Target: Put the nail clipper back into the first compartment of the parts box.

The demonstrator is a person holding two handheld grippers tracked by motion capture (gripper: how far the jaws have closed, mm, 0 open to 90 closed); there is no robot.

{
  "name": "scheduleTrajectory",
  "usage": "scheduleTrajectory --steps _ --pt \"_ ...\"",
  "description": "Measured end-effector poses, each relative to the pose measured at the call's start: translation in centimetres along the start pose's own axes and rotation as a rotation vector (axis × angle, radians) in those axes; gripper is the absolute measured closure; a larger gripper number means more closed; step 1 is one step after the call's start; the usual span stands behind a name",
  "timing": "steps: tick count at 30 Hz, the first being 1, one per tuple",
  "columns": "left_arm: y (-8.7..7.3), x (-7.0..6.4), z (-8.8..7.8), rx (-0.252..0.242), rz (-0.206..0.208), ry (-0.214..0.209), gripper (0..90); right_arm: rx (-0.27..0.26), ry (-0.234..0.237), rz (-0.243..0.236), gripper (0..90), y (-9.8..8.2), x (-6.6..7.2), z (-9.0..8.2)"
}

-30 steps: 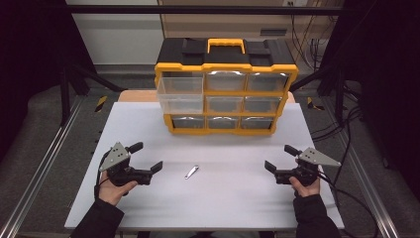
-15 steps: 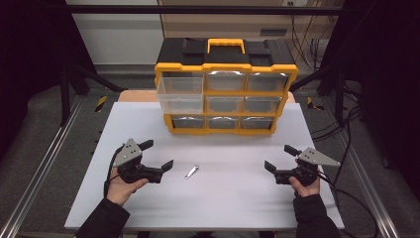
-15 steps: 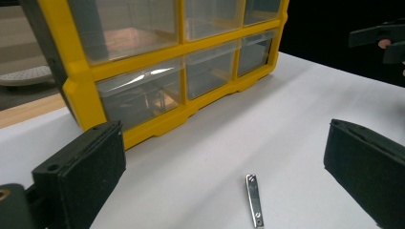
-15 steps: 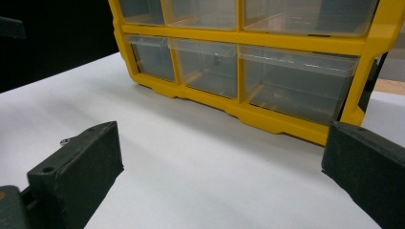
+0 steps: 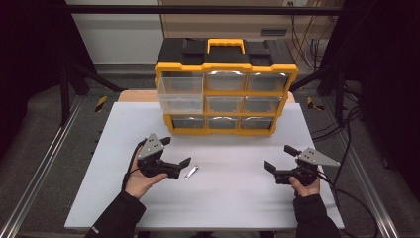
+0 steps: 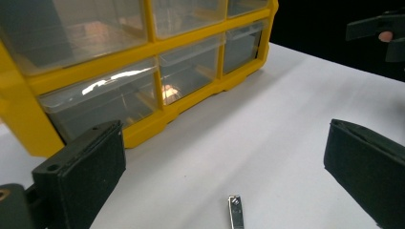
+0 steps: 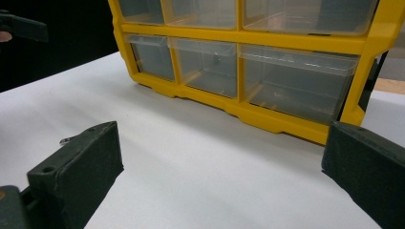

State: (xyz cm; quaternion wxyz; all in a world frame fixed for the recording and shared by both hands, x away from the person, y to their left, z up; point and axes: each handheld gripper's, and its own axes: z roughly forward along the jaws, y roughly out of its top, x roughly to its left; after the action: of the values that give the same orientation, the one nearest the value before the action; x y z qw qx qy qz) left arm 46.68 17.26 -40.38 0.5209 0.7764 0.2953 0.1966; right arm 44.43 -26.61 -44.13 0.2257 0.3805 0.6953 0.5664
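— So where was the nail clipper (image 5: 191, 171) at that point?

— Flat on the white table (image 5: 223, 208), w/ nothing touching it. From the high view it lay just at 3 o'clock of the left gripper (image 5: 176, 152), close to the lower jaw tip. In the left gripper view it sat low btwn the two black jaws (image 6: 234, 212), nearer the camera than the cabinet.

— And the gripper itself?

— Jaws spread wide, nothing btwn the pads. Held in the left hand (image 5: 138, 181).

— Right side?

— Right gripper (image 5: 280, 157) was well apart from the clipper, roughly at its 3 o'clock across the table, also gaping wide & empty. Its own view looked at the yellow drawer cabinet (image 7: 248, 62).

— Cabinet where?

— At 12 o'clock on the table (image 5: 226, 91), clear drawers facing the person. Top-left drawer (image 5: 180, 85) looked pulled out a bit past the others.
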Motion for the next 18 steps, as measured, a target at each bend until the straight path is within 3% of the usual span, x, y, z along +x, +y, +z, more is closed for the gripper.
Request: scheduleTrajectory --steps 9,18 --pt "-0.3 -0.9 2.9 0.088 0.001 -0.008 0.2 0.003 0.001 0.001 0.3 0.0 0.0 0.0" --pt "-1.1 -1.2 4.7 0.158 -0.008 -0.007 0.9 0.002 0.004 -0.001 0.3 0.0 0.0 0.1"
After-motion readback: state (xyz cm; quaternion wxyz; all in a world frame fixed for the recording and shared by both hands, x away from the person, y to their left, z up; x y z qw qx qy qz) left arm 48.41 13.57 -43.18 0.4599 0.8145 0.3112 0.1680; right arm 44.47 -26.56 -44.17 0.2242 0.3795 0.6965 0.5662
